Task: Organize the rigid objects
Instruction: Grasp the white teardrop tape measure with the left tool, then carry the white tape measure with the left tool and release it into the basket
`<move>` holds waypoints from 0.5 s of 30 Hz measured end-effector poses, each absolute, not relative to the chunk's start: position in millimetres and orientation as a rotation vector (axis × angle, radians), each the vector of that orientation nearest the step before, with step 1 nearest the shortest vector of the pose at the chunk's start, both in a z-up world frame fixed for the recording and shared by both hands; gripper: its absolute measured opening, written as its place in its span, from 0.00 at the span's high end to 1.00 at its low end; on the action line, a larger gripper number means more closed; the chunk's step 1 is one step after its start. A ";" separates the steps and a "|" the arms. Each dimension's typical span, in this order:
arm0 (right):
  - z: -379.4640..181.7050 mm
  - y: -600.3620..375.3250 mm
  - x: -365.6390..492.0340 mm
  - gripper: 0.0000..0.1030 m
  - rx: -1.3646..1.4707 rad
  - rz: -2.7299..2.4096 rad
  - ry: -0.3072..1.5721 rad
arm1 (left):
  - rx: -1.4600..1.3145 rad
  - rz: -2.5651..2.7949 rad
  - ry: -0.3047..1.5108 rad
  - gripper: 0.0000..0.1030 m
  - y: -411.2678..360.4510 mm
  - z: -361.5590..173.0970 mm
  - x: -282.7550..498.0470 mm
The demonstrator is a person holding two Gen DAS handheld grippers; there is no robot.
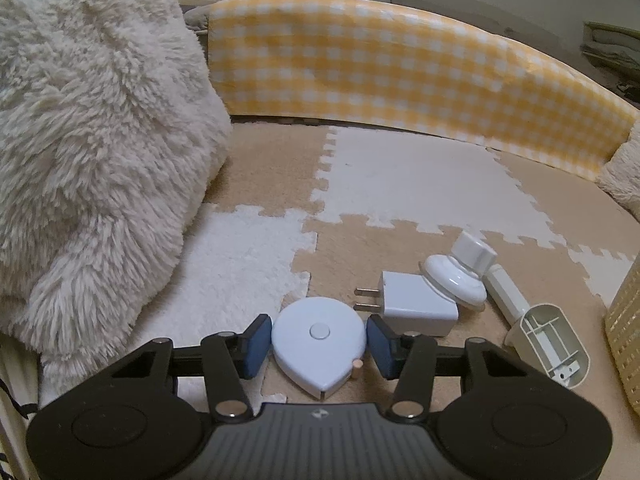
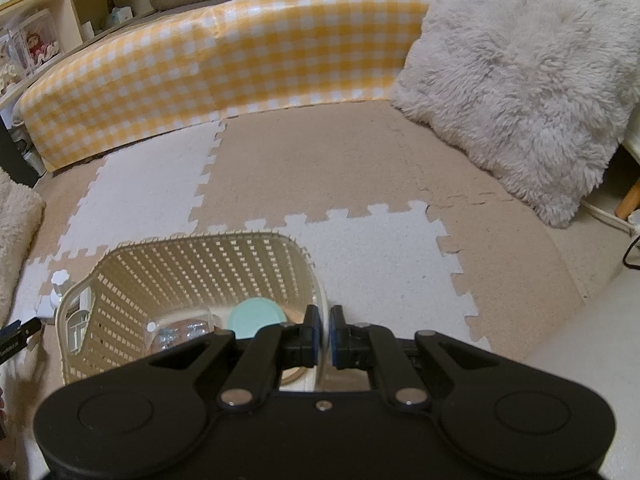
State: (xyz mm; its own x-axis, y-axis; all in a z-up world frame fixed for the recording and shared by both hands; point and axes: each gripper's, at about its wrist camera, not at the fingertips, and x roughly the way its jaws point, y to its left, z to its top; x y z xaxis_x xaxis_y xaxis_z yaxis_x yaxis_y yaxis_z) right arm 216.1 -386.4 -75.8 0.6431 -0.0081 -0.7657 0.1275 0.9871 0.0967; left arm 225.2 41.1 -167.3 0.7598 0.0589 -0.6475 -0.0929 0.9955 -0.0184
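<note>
A pale blue teardrop-shaped tape measure (image 1: 318, 342) lies on the foam mat between the blue pads of my left gripper (image 1: 319, 342); the pads stand close beside it with small gaps. Beside it lie a white plug adapter (image 1: 416, 306), a white suction-cup knob (image 1: 458, 276) and a white plastic bracket (image 1: 548, 344). My right gripper (image 2: 324, 340) is shut on the near rim of a cream lattice basket (image 2: 192, 276). Inside the basket are a mint green lid (image 2: 256, 318) and a clear shiny item (image 2: 176, 334).
A fluffy white cushion (image 1: 88, 152) stands at the left of the left wrist view, another (image 2: 528, 88) at the right of the right wrist view. A yellow checked barrier (image 1: 400, 68) lines the back. The basket's side (image 1: 626, 320) shows at the right edge.
</note>
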 end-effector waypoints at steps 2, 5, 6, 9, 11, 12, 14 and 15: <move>-74.7 -387.6 215.2 0.94 0.154 -0.076 0.859 | -0.055 0.081 0.704 0.49 40.2 -167.1 223.1; -74.5 -386.9 215.0 0.94 0.157 -0.077 0.854 | -0.064 0.087 0.703 0.49 38.8 -167.4 220.0; -74.5 -386.7 215.0 0.94 0.156 -0.077 0.854 | -0.061 0.088 0.710 0.49 38.2 -168.0 220.5; -74.5 -386.4 214.8 0.94 0.156 -0.077 0.854 | -0.041 0.084 0.732 0.48 35.9 -172.1 221.5; -74.5 -386.5 214.8 0.94 0.156 -0.077 0.854 | -0.054 0.085 0.733 0.49 37.1 -171.7 222.7; -74.5 -386.4 214.8 0.94 0.156 -0.077 0.854 | -0.057 0.083 0.731 0.49 37.6 -171.5 223.3; -74.7 -386.6 215.2 0.94 0.154 -0.077 0.855 | -0.055 0.083 0.729 0.49 37.9 -171.7 224.6; -74.9 -386.2 215.0 0.94 0.154 -0.078 0.855 | -0.055 0.083 0.727 0.49 37.9 -171.8 224.9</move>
